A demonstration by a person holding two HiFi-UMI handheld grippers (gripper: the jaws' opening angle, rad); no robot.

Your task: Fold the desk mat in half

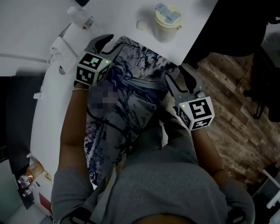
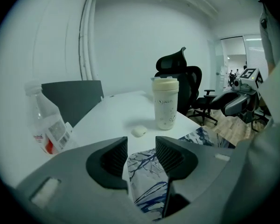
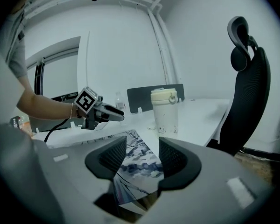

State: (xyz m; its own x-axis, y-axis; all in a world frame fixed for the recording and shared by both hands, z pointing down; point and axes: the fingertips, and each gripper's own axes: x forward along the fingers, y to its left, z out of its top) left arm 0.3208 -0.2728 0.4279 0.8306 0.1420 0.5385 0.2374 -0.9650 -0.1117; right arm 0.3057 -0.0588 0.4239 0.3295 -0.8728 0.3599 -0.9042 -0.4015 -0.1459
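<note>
1. The desk mat is lying flat on the white counter, along its near edge. It is seemingly already doubled, as layered edges are showing by the right gripper.
2. Both grippers are hovering at the mat's far corners. The left gripper and the right are standing spread, each framing the mat but pinching nothing.
3. The mat is looking thin and pliable, printed blue and white over a dark underside.
4. A cream tumbler is standing clear beyond it.

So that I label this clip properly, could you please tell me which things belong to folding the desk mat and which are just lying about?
In the job: desk mat; left gripper; right gripper, both with jaws open, mat edge between them.
Lying about: lidded cup; small white object; plastic bottle; office chair.
</note>
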